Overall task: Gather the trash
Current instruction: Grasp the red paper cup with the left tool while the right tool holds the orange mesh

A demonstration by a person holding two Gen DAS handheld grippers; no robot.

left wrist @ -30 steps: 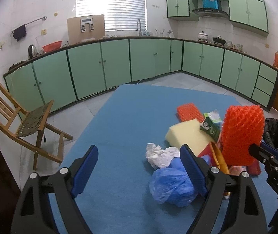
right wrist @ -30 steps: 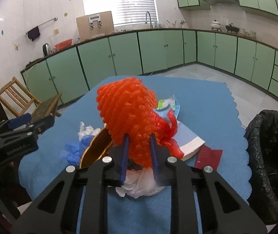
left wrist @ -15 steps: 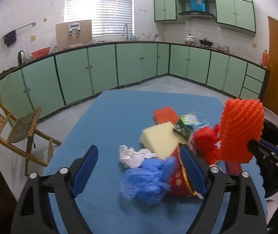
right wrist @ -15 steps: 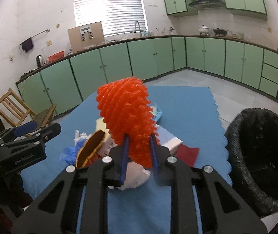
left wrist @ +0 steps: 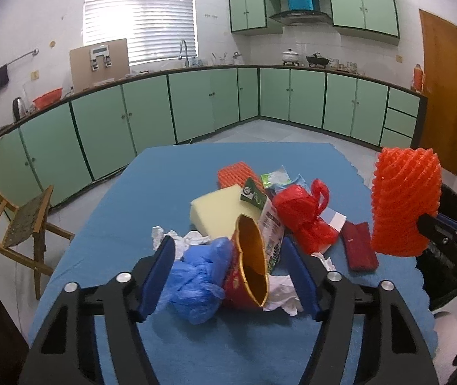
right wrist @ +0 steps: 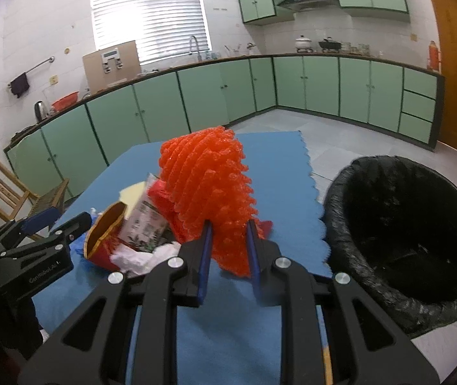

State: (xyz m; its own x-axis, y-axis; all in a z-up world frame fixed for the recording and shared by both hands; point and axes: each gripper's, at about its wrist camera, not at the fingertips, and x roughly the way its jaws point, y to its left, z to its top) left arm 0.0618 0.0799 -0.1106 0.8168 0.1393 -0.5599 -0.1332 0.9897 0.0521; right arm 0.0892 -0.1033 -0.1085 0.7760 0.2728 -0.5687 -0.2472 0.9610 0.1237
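A pile of trash lies on the blue-covered table (left wrist: 164, 186). My left gripper (left wrist: 230, 272) straddles a crumpled blue plastic bag (left wrist: 196, 282) and a red paper cup with a gold inside (left wrist: 247, 276). Its jaws are closing and the pads do not clearly press on either. My right gripper (right wrist: 227, 247) is shut on an orange foam net sleeve (right wrist: 209, 192), held upright above the table's right edge, also seen as the orange sleeve (left wrist: 405, 202). A bin lined with a black bag (right wrist: 405, 224) stands just right of the table.
The pile also holds a yellow sponge (left wrist: 219, 208), a red plastic bag (left wrist: 302, 218), a flat orange net (left wrist: 235, 173), white tissue (left wrist: 180, 237), a printed carton (left wrist: 270, 224) and a dark red packet (left wrist: 360, 250). A wooden chair (left wrist: 10, 221) stands left of the table.
My left gripper has moved in over the pile and its jaws have narrowed around the blue bag and red cup. My right gripper has carried the orange sleeve rightward, nearer the bin.
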